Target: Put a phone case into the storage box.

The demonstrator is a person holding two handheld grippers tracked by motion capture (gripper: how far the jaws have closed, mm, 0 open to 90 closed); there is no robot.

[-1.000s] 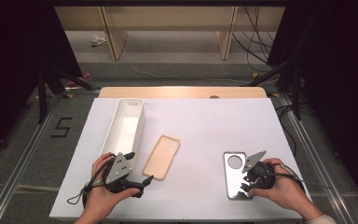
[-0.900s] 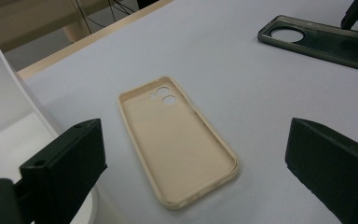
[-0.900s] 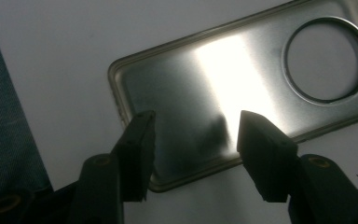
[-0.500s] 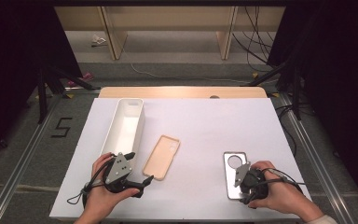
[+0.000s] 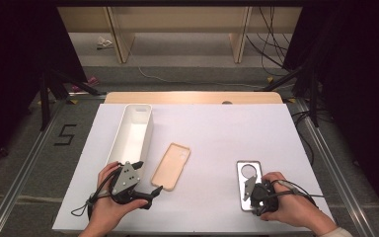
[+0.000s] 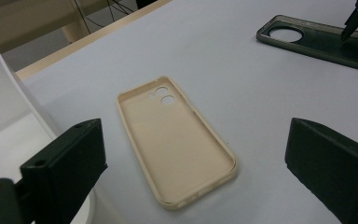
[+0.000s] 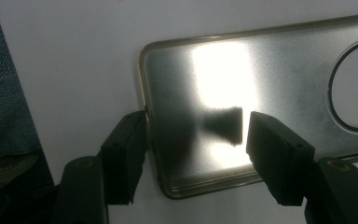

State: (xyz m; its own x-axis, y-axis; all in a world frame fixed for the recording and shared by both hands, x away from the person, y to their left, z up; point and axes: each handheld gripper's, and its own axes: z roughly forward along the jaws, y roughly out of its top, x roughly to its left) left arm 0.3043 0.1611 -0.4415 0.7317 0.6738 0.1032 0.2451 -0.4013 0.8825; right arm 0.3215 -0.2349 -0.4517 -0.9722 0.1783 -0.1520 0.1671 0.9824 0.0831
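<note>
The near end of the dark phone case (image 5: 249, 185) is covered by the right gripper (image 5: 256, 193) and the hand behind it in the high view. In the right gripper view, the far end of this case (image 7: 270, 107), beyond its round cutout, is cut off by the right edge. Whether the case's rim is touched by the near jaw cannot be told. In the left gripper view, the white bin (image 6: 0, 100) beside the beige phone case (image 6: 177, 140) is cropped by the left edge.
</note>
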